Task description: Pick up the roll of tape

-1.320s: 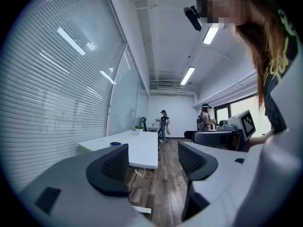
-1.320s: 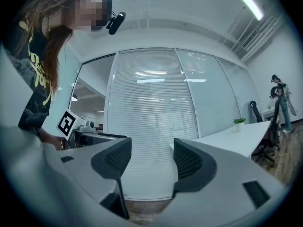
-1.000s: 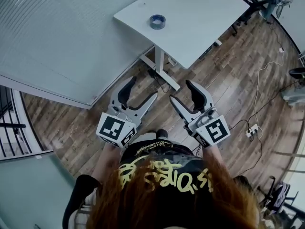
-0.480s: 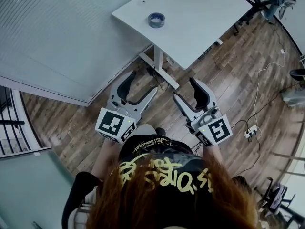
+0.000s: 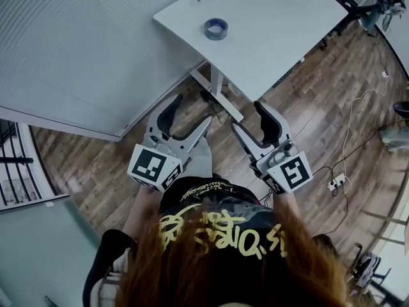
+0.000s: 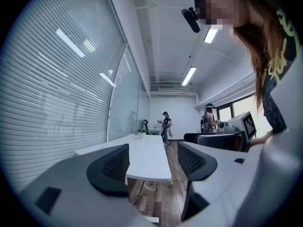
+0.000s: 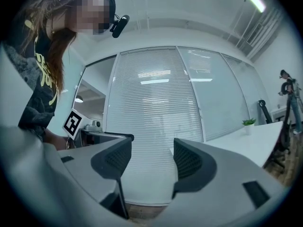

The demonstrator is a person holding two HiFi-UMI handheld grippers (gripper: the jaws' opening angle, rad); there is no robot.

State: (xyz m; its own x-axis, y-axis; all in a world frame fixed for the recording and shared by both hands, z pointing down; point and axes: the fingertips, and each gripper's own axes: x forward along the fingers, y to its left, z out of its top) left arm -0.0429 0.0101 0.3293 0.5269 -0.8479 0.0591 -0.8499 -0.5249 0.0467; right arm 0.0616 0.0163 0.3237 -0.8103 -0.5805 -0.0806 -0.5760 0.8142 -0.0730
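A blue-grey roll of tape [image 5: 216,29] lies flat near the left corner of a white table [image 5: 268,37], seen from the head view. Both grippers are held over the wooden floor, well short of the table. My left gripper [image 5: 190,115] stands open with nothing between its black pads; its own view looks along the white tabletop [image 6: 147,157]. My right gripper [image 5: 250,118] is open and empty too, and its own view faces a wall of blinds [image 7: 156,126]. The tape does not show in either gripper view.
A blinds-covered glass partition [image 5: 77,50] runs along the left. The table stands on a white pedestal leg [image 5: 217,88]. Cables and a power strip [image 5: 335,183] lie on the floor at right. A small plant [image 6: 142,132] sits at the table's far end; two people [image 6: 165,126] stand beyond.
The table and tape have shifted slightly right and down in the head view as I moved forward. Both grippers sit a little nearer the table, still open.
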